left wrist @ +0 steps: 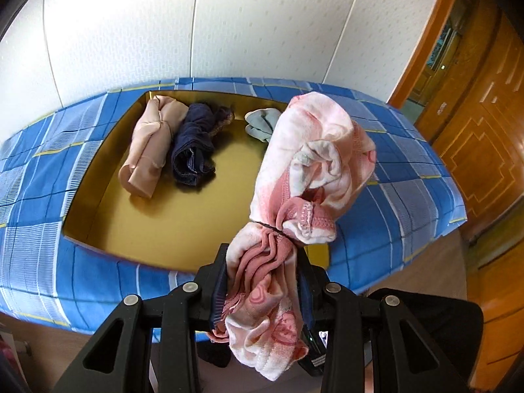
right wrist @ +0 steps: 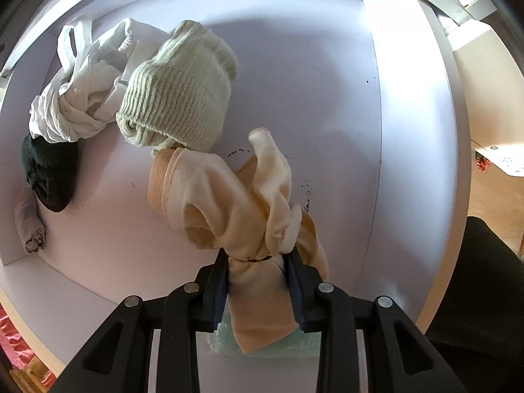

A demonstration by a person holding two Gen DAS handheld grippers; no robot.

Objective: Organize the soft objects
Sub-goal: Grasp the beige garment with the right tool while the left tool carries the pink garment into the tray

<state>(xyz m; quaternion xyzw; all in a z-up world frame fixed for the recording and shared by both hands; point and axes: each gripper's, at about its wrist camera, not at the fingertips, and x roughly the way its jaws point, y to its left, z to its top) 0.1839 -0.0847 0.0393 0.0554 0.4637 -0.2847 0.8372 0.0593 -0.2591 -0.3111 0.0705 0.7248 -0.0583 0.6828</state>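
My left gripper [left wrist: 262, 262] is shut on a pink and white cloth bundle [left wrist: 314, 163] tied with a dark band, held in the air above the near right part of a gold box [left wrist: 183, 226]. In that box lie a beige roll [left wrist: 149, 150], a navy roll [left wrist: 193, 144] and a pale grey-green piece [left wrist: 263, 124]. My right gripper [right wrist: 258, 262] points down into a white box [right wrist: 327, 98] and is shut on a cream sock bundle [right wrist: 235, 203], also tied with a band. Near it lie a pale green knit sock roll [right wrist: 177, 98], a white cloth [right wrist: 82, 91], a dark roll [right wrist: 49, 173] and a small greyish roll [right wrist: 29, 229].
The gold box sits on a surface covered by a blue checked cloth [left wrist: 42, 203] against a white wall. A wooden door [left wrist: 484, 124] stands at the right. A pale green item [right wrist: 294, 344] shows under my right gripper. The white box's right half is bare.
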